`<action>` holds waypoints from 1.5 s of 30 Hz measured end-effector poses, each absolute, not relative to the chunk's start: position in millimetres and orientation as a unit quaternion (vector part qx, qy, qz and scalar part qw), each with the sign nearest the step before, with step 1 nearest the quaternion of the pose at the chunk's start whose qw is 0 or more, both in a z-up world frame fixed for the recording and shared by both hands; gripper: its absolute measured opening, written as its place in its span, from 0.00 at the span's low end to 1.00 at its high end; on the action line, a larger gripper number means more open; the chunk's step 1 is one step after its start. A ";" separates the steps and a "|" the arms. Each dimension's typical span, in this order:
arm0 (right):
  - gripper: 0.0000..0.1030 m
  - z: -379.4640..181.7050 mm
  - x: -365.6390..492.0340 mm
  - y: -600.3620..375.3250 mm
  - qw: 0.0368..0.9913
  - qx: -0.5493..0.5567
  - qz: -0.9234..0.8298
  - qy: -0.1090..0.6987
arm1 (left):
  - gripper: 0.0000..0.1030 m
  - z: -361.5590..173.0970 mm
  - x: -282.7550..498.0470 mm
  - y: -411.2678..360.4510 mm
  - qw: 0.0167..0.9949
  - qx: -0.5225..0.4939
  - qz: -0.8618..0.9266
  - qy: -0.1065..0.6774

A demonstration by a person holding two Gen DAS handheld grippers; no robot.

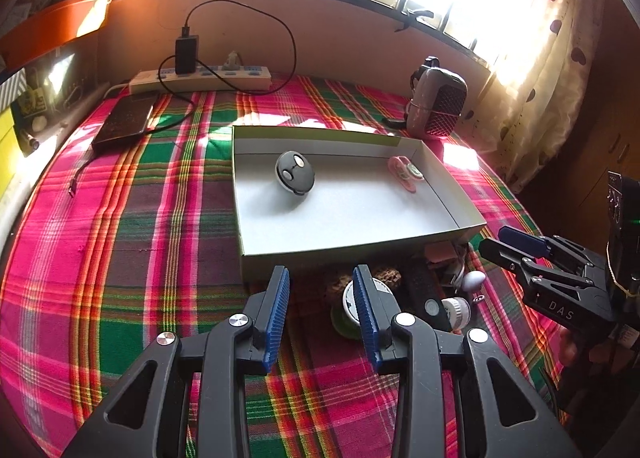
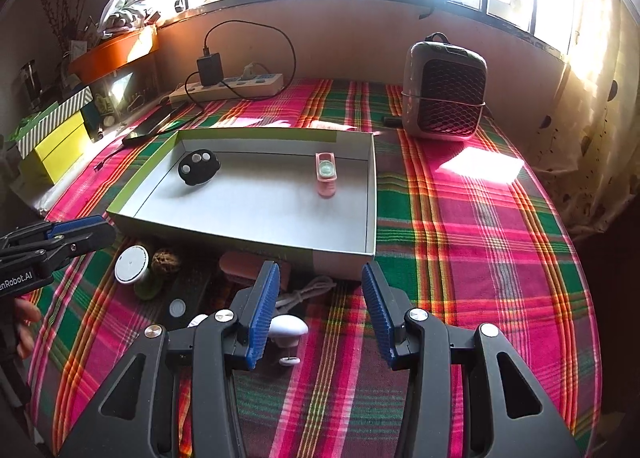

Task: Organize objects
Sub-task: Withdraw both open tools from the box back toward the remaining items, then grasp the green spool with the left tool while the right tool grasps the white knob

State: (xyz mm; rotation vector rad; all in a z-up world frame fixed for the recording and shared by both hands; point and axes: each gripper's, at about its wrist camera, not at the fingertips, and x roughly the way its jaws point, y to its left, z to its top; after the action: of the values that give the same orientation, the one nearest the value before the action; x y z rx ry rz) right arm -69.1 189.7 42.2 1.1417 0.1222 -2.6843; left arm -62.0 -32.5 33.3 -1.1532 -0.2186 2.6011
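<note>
So the setup is a shallow white cardboard box [image 2: 372, 194] sitting on a plaid-covered bed [image 2: 480, 242], and two things are already in it: a round black gadget with two pale buttons [image 2: 199, 167] near the left end and a small pink item [image 2: 326, 175] towards the right. The rest of the clutter is lined up on the cloth right in front of the box's near wall: a green pot with a white round lid [image 2: 133, 264], a walnut-looking lump [image 2: 165, 259], a dark flat bar with a round button [image 2: 177, 307], a pink case [image 2: 240, 265], a white cable [image 2: 308, 288] and a white egg-shaped thing [image 2: 287, 327].

Both grippers are released and carrying nothing. The left gripper [image 1: 322, 312] has the lidded pot [image 1: 352, 308] just off its right finger, not between the pads. The right gripper [image 2: 318, 316] has bare cloth in the gap, with the egg-shaped thing just outside its left finger.

If I were doing it: shift the left one sideways so the pot is centred, come down over the lid, pinch the body and not the lid in case it's loose. Keep the other hand clear, the pile is tight and the two grippers sit close.

Readable writing: "DAS" on the right gripper [image 1: 532, 258] seen from the left camera, and "nRobot.AI" on the left gripper [image 2: 76, 236] from the right camera. Nothing legible on the objects.
</note>
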 end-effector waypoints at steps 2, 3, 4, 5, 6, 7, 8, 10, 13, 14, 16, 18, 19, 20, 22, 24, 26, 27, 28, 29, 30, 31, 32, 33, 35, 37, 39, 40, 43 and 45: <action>0.43 40.4 -65.7 192.7 0.109 0.390 -0.913 0.038 | 0.33 32.3 -58.9 -31.1 0.148 -0.401 0.901 -0.075; 0.43 39.6 -64.2 193.8 0.108 0.391 -0.913 0.036 | 0.33 32.0 -57.6 -30.7 0.150 -0.401 0.900 -0.076; 0.43 39.0 -62.5 195.2 0.108 0.392 -0.913 0.035 | 0.33 31.8 -56.2 -30.2 0.154 -0.401 0.899 -0.079; 0.43 38.5 -60.5 196.2 0.108 0.391 -0.913 0.033 | 0.33 31.3 -54.9 -29.7 0.157 -0.402 0.898 -0.083; 0.43 37.5 -58.4 197.2 0.108 0.392 -0.913 0.031 | 0.33 31.0 -53.7 -28.9 0.161 -0.404 0.897 -0.084; 0.43 36.4 -56.5 198.1 0.109 0.393 -0.913 0.029 | 0.34 30.5 -52.6 -27.5 0.163 -0.405 0.896 -0.083; 0.43 35.1 -54.5 198.9 0.111 0.394 -0.912 0.028 | 0.34 30.1 -51.8 -25.7 0.164 -0.406 0.895 -0.081; 0.43 32.1 -51.2 198.5 0.113 0.398 -0.910 0.030 | 0.34 29.5 -50.8 -22.9 0.168 -0.408 0.894 -0.078; 0.43 28.3 -47.8 199.2 0.115 0.402 -0.908 0.029 | 0.34 28.6 -50.3 -18.8 0.170 -0.411 0.893 -0.074; 0.43 27.3 -47.1 199.2 0.118 0.403 -0.907 0.028 | 0.34 27.8 -50.7 -17.9 0.169 -0.413 0.892 -0.072; 0.43 25.0 -45.8 198.3 0.122 0.406 -0.905 0.029 | 0.34 26.9 -51.2 -16.1 0.170 -0.415 0.891 -0.070; 0.43 23.4 -44.8 196.1 0.125 0.407 -0.904 0.032 | 0.34 26.4 -51.5 -14.5 0.169 -0.417 0.890 -0.067; 0.43 22.7 -44.1 195.0 0.127 0.408 -0.904 0.034 | 0.34 26.5 -51.2 -13.5 0.171 -0.417 0.890 -0.065; 0.43 22.4 -43.8 194.1 0.129 0.408 -0.903 0.034 | 0.34 26.5 -51.0 -12.7 0.171 -0.417 0.890 -0.064; 0.43 21.6 -43.5 191.9 0.133 0.408 -0.902 0.037 | 0.34 26.4 -50.9 -10.6 0.173 -0.418 0.890 -0.060; 0.43 20.3 -43.7 190.3 0.136 0.409 -0.901 0.038 | 0.34 25.8 -51.3 -8.1 0.173 -0.420 0.889 -0.057; 0.44 18.5 -44.2 188.7 0.140 0.411 -0.900 0.041 | 0.34 25.6 -51.7 -4.6 0.175 -0.421 0.889 -0.054; 0.44 17.3 -44.7 187.7 0.140 0.413 -0.899 0.042 | 0.34 25.5 -52.3 -2.6 0.174 -0.421 0.889 -0.051; 0.44 16.2 -45.3 186.8 0.141 0.414 -0.898 0.044 | 0.34 25.3 -53.2 -0.7 0.174 -0.422 0.889 -0.048; 0.44 15.3 -45.8 185.8 0.141 0.416 -0.897 0.046 | 0.34 25.1 -54.0 0.9 0.172 -0.423 0.888 -0.046; 0.44 14.8 -45.9 185.4 0.141 0.416 -0.897 0.047 | 0.34 25.3 -54.7 2.0 0.171 -0.423 0.889 -0.045; 0.44 14.5 -46.0 185.0 0.143 0.417 -0.896 0.048 | 0.34 25.3 -55.2 2.9 0.171 -0.423 0.889 -0.044; 0.44 14.1 -46.4 184.6 0.145 0.418 -0.896 0.049 | 0.34 25.1 -56.1 3.7 0.169 -0.425 0.888 -0.043; 0.44 13.6 -46.9 184.3 0.145 0.419 -0.895 0.050 | 0.34 24.8 -56.8 4.3 0.166 -0.426 0.888 -0.041; 0.44 12.3 -48.5 184.0 0.144 0.422 -0.894 0.052 | 0.34 24.0 -57.9 5.0 0.163 -0.428 0.888 -0.041; 0.44 11.7 -50.1 183.7 0.145 0.424 -0.892 0.053 | 0.34 23.8 -58.8 5.8 0.158 -0.429 0.889 -0.040; 0.44 11.4 -52.1 182.7 0.145 0.425 -0.892 0.055 | 0.34 23.0 -60.0 7.1 0.156 -0.431 0.888 -0.038; 0.44 11.4 -53.0 182.0 0.145 0.425 -0.892 0.056 | 0.34 22.6 -60.8 7.6 0.154 -0.432 0.888 -0.038; 0.44 11.1 -55.1 179.2 0.147 0.426 -0.891 0.060 | 0.34 23.4 -62.0 8.6 0.148 -0.431 0.889 -0.039; 0.44 10.4 -56.4 178.0 0.147 0.428 -0.890 0.062 | 0.34 23.8 -62.8 8.9 0.142 -0.431 0.890 -0.038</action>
State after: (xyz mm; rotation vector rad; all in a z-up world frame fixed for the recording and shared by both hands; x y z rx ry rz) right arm -56.4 178.1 10.4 1.2313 0.1790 -2.5605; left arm -62.8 8.9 23.8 -1.2437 -0.1105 2.5692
